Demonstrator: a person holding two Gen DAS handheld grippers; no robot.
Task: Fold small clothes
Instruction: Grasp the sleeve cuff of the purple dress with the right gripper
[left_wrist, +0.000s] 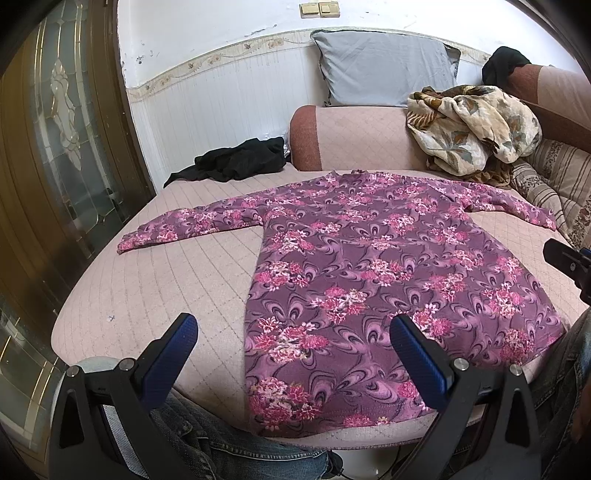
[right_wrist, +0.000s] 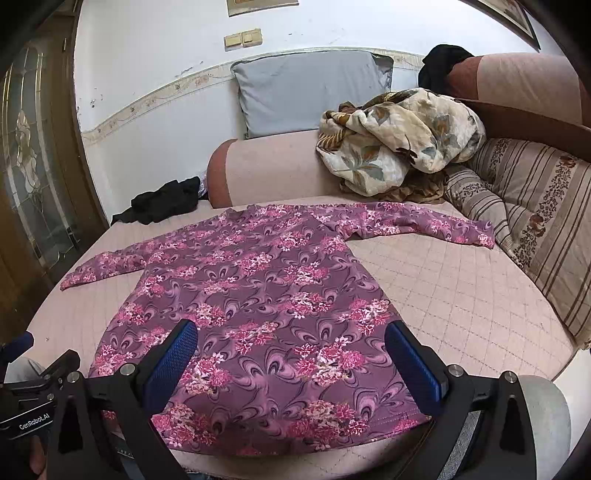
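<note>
A purple long-sleeved top with pink flowers (left_wrist: 362, 266) lies flat and spread out on the pink quilted sofa seat (left_wrist: 159, 280), both sleeves stretched to the sides and the hem toward me. It also shows in the right wrist view (right_wrist: 266, 291). My left gripper (left_wrist: 293, 332) is open and empty, held above the hem's left part. My right gripper (right_wrist: 290, 336) is open and empty, held above the hem's right part. The right gripper's body shows at the right edge of the left wrist view (left_wrist: 570, 264).
A black garment (left_wrist: 236, 160) lies at the seat's far left. A crumpled floral blanket (left_wrist: 476, 129) and a grey pillow (left_wrist: 384, 66) sit at the back. Striped cushions (right_wrist: 532, 214) line the right side. A glass door (left_wrist: 62, 129) stands left. My jeans-clad knees (left_wrist: 207, 439) are below the seat edge.
</note>
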